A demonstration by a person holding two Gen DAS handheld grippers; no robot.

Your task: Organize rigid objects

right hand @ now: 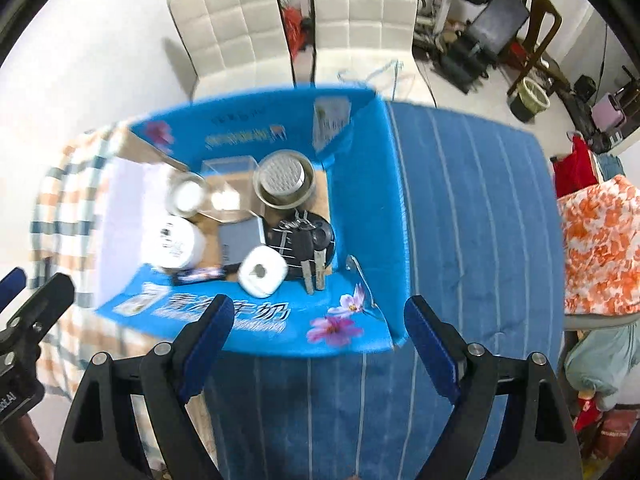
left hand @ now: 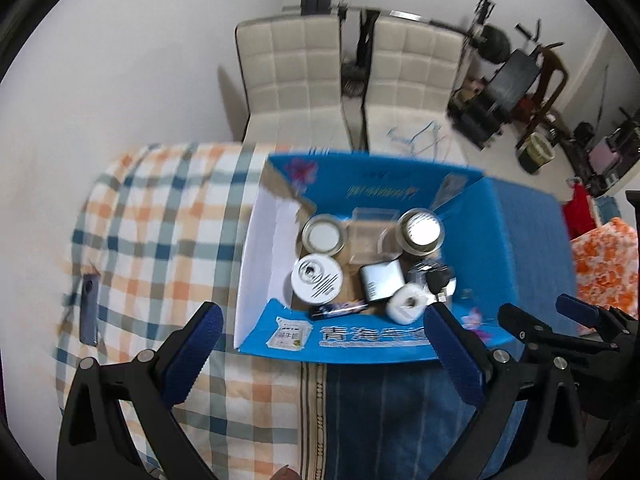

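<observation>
The left gripper (left hand: 320, 344) hangs over the near edge of an open blue carton (left hand: 496, 248), its jaws spread wide with nothing between them. The right gripper (right hand: 320, 332) hangs over the same near wall of the blue carton (right hand: 360, 216), jaws likewise wide apart and empty; in the left wrist view it (left hand: 560, 316) shows at 4 o'clock beside the carton's corner.

The carton stands on a bench spread with an orange-and-teal checked cloth (left hand: 160, 216) at 9 o'clock and a blue striped cloth (right hand: 472, 208) at 3 o'clock.

Inside the carton:
- a round white tub (left hand: 316, 279) at the near left, with a glass jar with a white lid (left hand: 324, 235) just beyond it at 11 o'clock
- a clear plastic box (left hand: 370, 236) in the middle at the back
- a metal strainer cup (right hand: 285, 182) at the back right
- a grey rectangular case (left hand: 382, 280) in the centre
- a white roll of tape (right hand: 262, 271) touching the near wall
- a bunch of keys (right hand: 308, 248) lying on a dark disc at the right
- a small dark wrapped bar (right hand: 198, 275) along the near wall

A dark phone-like slab (left hand: 90, 310) lies on the checked cloth at 8 o'clock, well apart from the carton. Two white padded chairs (left hand: 296, 64) stand beyond the bench at 12 o'clock.
</observation>
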